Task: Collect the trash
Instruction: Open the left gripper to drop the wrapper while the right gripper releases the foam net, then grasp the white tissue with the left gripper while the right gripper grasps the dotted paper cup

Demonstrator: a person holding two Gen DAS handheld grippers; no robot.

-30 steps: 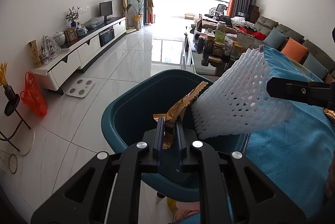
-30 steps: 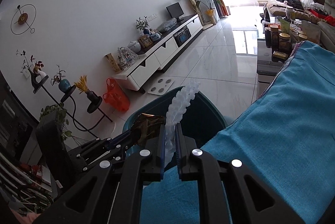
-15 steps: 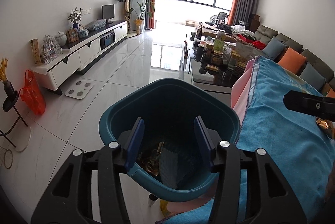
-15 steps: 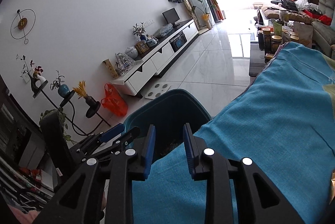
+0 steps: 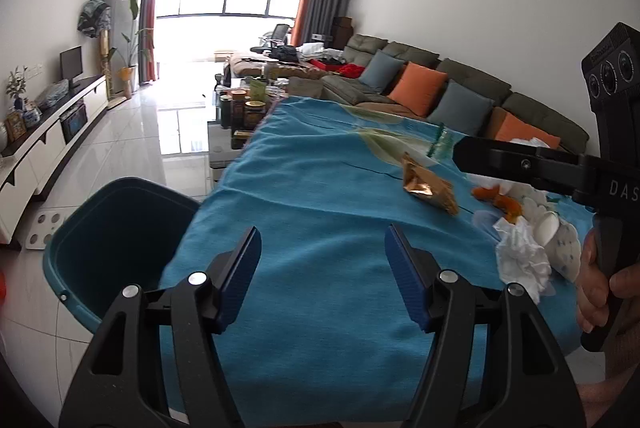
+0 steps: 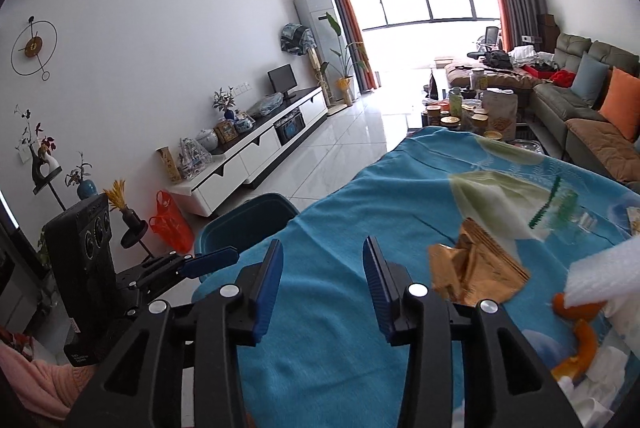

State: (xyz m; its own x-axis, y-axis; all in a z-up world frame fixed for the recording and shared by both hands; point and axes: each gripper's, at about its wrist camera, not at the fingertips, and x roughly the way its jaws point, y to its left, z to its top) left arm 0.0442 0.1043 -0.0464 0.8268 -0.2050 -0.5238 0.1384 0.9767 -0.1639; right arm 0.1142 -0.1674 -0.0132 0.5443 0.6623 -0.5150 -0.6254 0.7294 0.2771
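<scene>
My left gripper [image 5: 322, 274] is open and empty over the blue cloth on the table [image 5: 320, 228]. The teal bin [image 5: 108, 240] stands on the floor at the table's left edge; it also shows in the right wrist view [image 6: 244, 224]. My right gripper [image 6: 322, 288] is open and empty above the cloth. Trash lies to its right: a gold wrapper [image 6: 476, 268], orange peel [image 6: 580, 344], white foam net [image 6: 604, 276] and a green-edged clear wrapper [image 6: 560, 207]. In the left wrist view I see the gold wrapper [image 5: 428, 183], crumpled white tissue [image 5: 520, 256] and orange peel [image 5: 500, 197].
A white TV cabinet [image 6: 248, 151] runs along the left wall, with an orange bag [image 6: 170, 224] beside it. A glass coffee table with jars [image 5: 240, 111] stands beyond the cloth-covered table. A grey sofa with cushions [image 5: 420, 83] lines the right wall.
Both grippers opened and dropped the gold wrapper and the foam net into the bin. Both then swung right, away from the bin, over the cloth toward the trash pile.
</scene>
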